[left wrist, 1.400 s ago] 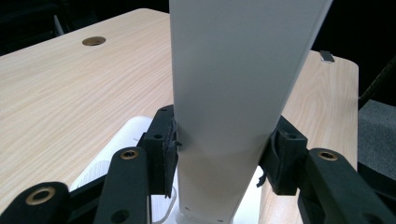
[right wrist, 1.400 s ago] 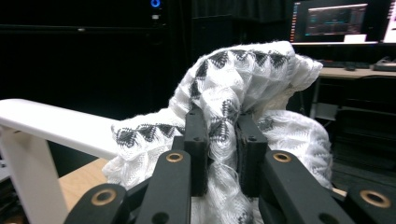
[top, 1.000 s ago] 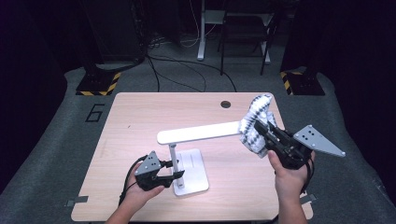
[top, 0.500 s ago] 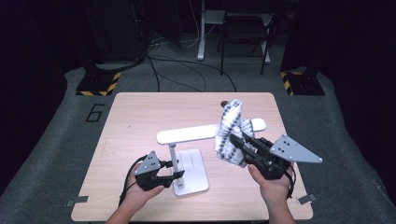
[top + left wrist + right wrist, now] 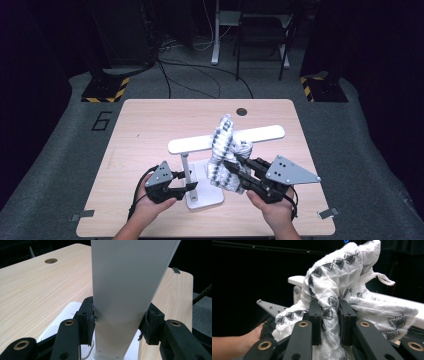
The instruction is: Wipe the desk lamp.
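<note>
A pale wooden rectangular table [image 5: 145,130] carries everything here, and on it stands a white desk lamp with a long flat head [image 5: 260,134], a thin upright post and a flat square base [image 5: 207,199] near the front edge. Over that base, draped against the lamp's post and rising across the head, hangs a white knitted cloth with dark grey zigzag marks [image 5: 223,145]; it sits right at the tip of the right gripper [image 5: 235,170], which comes in from the right side. In the right gripper view its two black jaws pinch a bunched fold of the cloth [image 5: 337,277] between the pads, the jaws having just eased apart slightly yet with fabric squeezed between them. On the other side, the left gripper [image 5: 189,186] sits low beside the base; in the left gripper view its jaws press on both edges of the lamp's flat white upright [image 5: 125,290], pads touching it on either side
</note>
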